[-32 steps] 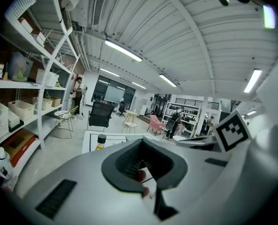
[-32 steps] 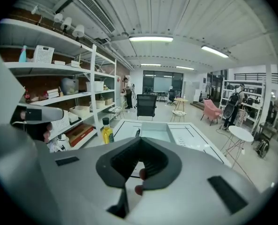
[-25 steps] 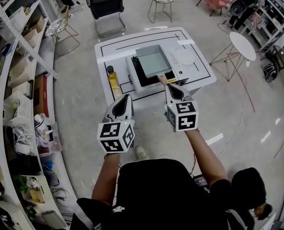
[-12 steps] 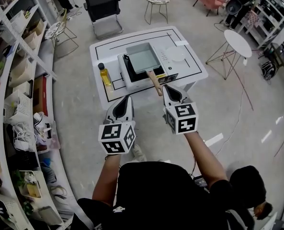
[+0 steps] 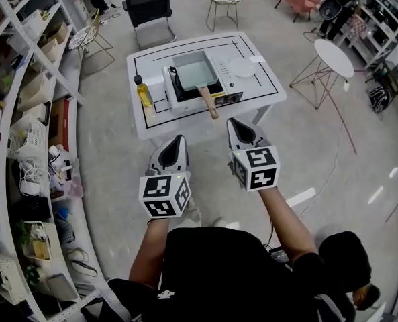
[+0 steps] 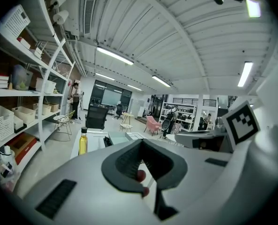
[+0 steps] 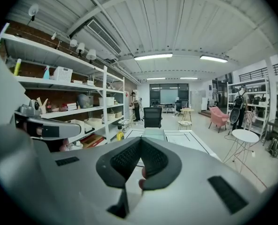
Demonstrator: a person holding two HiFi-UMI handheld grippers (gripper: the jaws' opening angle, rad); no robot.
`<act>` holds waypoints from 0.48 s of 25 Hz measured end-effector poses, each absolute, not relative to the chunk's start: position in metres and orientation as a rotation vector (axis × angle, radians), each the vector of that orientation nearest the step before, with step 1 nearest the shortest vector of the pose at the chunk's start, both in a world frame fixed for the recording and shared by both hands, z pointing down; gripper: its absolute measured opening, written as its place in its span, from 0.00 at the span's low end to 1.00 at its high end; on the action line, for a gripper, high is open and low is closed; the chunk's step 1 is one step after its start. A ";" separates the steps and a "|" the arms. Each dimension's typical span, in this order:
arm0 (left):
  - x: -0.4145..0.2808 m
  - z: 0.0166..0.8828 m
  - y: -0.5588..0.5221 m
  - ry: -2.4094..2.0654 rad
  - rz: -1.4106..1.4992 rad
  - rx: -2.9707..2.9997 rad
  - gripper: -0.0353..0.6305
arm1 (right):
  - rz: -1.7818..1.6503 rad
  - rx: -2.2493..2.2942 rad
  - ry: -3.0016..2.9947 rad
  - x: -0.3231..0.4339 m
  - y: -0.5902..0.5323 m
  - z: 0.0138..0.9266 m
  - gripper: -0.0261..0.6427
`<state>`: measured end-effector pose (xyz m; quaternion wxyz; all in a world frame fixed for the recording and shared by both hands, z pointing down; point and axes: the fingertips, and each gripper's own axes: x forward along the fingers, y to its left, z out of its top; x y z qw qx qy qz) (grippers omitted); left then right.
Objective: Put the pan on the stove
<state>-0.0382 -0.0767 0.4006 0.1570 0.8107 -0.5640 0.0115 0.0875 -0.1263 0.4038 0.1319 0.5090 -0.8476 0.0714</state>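
The pale rectangular pan sits on the black stove on the white table, its wooden handle pointing toward me. Both grippers hang in the air on my side of the table, well short of its front edge. My left gripper is shut with nothing in it, and so is my right gripper, which is a short way back from the handle's end. In the left gripper view the shut left gripper points at the pan. The right gripper points along the table.
A bottle of yellow oil stands at the table's left side and a white plate lies to the right of the stove. Shelving runs along the left. A black chair stands beyond the table, a round white table at the right.
I have backed away from the table, so the pan and stove look smaller and farther. The right gripper, close to the handle a second ago, is now apart from it. Both stay shut.
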 end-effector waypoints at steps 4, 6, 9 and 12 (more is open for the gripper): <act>-0.028 0.397 -0.056 -1.643 0.029 2.321 0.06 | 0.205 1.469 -2.476 0.097 -0.108 0.404 0.04; -0.025 0.395 -0.047 -1.653 0.025 2.318 0.06 | 0.202 1.469 -2.477 0.101 -0.100 0.403 0.04; -0.020 0.393 -0.034 -1.683 0.023 2.315 0.06 | 0.192 1.462 -2.486 0.107 -0.088 0.402 0.04; -0.016 0.390 -0.024 -1.735 0.031 2.322 0.06 | 0.189 1.459 -2.497 0.112 -0.079 0.403 0.04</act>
